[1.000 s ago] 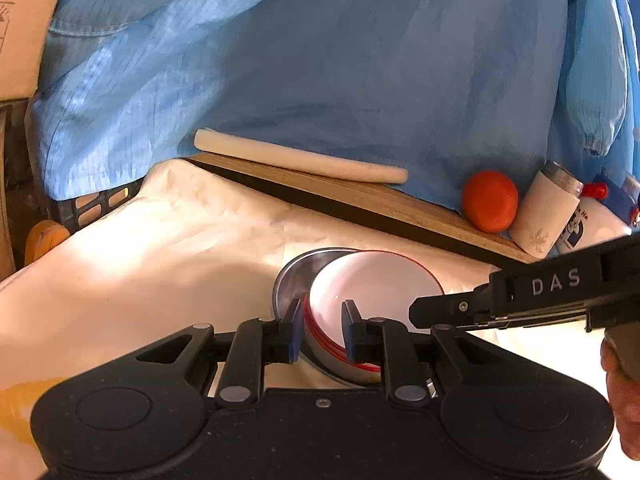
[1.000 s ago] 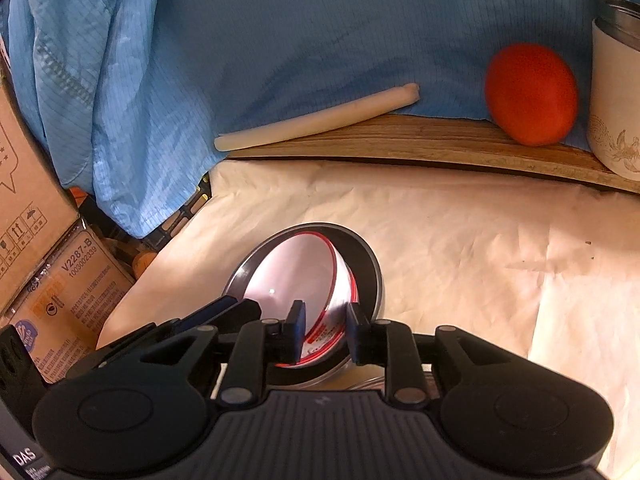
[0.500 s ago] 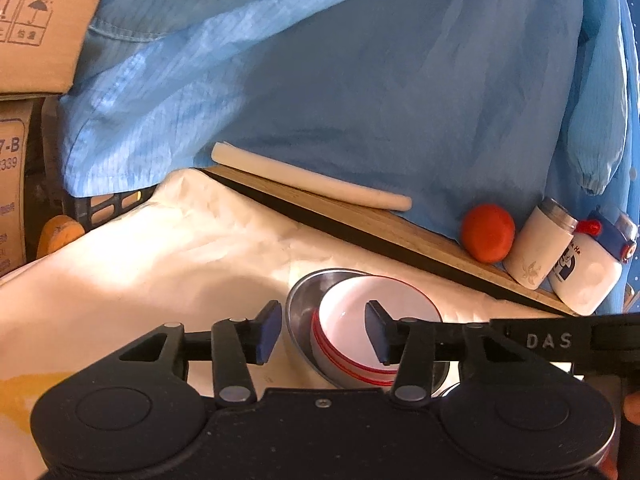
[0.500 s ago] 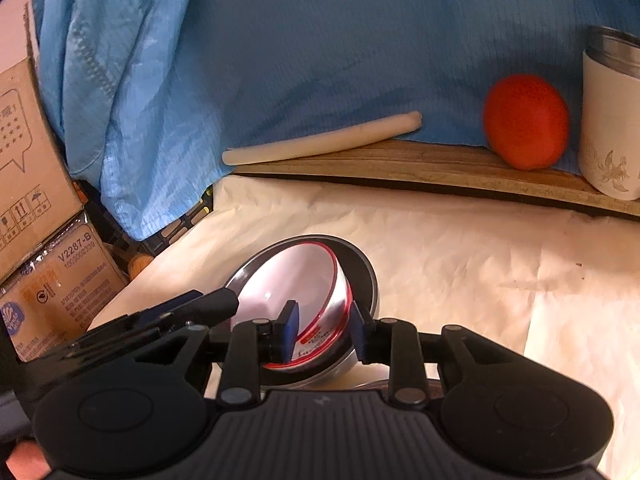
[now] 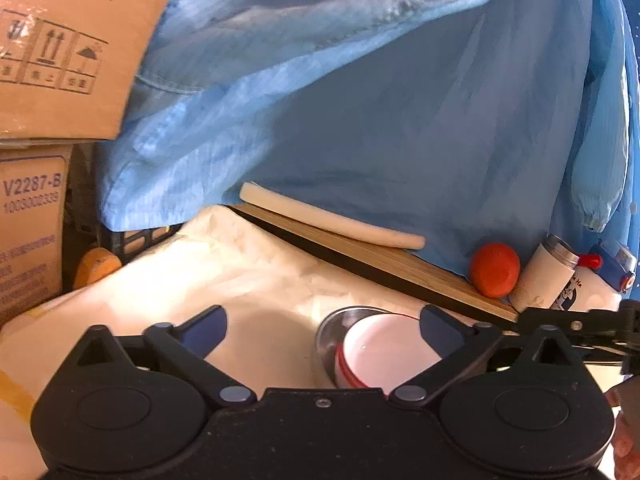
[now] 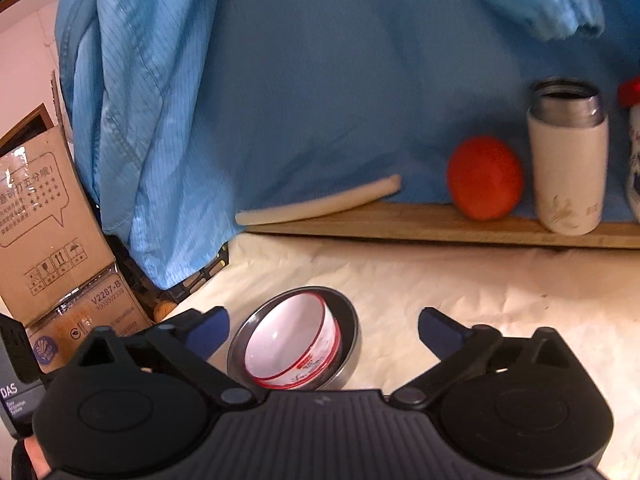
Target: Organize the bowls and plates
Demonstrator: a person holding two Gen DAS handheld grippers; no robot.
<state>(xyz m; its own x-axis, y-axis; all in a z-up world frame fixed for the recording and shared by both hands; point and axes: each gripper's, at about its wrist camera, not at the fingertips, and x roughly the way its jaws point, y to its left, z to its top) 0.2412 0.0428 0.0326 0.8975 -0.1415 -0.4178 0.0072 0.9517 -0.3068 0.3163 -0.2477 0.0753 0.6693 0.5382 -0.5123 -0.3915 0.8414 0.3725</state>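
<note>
A white bowl [image 5: 380, 356] with a red rim sits nested inside a metal bowl [image 5: 340, 320] on the cream cloth [image 5: 240, 280]. My left gripper [image 5: 323, 320] hangs just in front of the bowls with its jaws opening wide; its pads touch nothing. In the right wrist view the same white bowl [image 6: 296, 340] leans inside the metal bowl [image 6: 352, 336]. My right gripper [image 6: 323, 320] is above them, jaws also opening, pads well apart from the rim. Part of the right gripper's finger [image 5: 580, 324] shows at the right edge of the left wrist view.
A wooden board [image 5: 380, 260] at the back carries a white rolling stick [image 5: 332, 226], an orange ball [image 5: 494, 270], a white tumbler [image 5: 544, 276] and a blue-capped bottle [image 5: 600, 280]. Blue garments [image 5: 360, 100] hang behind. Cardboard boxes [image 5: 60, 60] and a black crate [image 5: 136, 236] stand left.
Both grippers were nearly shut around the white bowl's rim. They have let go, spread wide, and drawn back and upward. The white bowl now rests in the metal bowl.
</note>
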